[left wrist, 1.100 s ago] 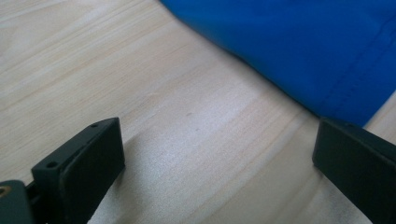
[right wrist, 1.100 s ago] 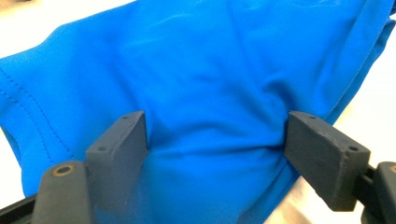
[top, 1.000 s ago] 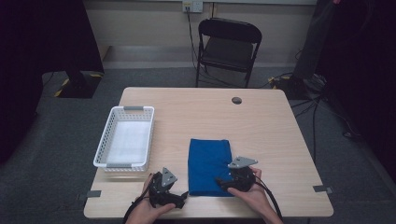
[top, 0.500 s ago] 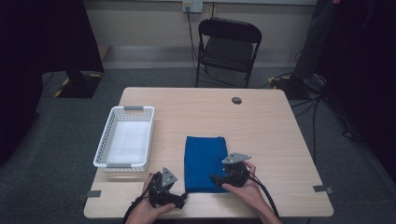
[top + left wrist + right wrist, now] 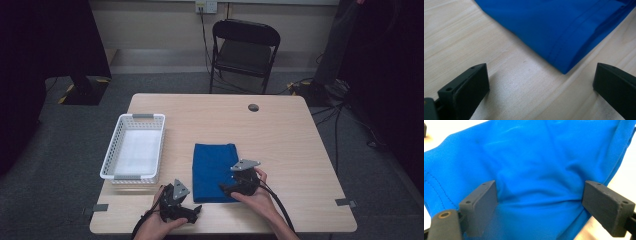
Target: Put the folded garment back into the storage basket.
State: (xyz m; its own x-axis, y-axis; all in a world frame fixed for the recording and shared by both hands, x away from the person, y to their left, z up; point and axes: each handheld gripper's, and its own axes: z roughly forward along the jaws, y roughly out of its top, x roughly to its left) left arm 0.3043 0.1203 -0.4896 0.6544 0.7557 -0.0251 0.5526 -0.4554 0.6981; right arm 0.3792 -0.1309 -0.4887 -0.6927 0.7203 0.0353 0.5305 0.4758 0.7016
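Two grippers low on table: left gripper [image 5: 192, 212] spread wide beside blue cloth [image 5: 214, 170]; right gripper [image 5: 226, 188] just opening, wide, cloth bunched between jaws.

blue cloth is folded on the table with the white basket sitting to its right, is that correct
Not quite. The blue cloth does lie folded on the table, but the white basket sits to its left, not its right. The high view shows this: the basket is near the table's left edge, with a strip of bare wood between it and the cloth.
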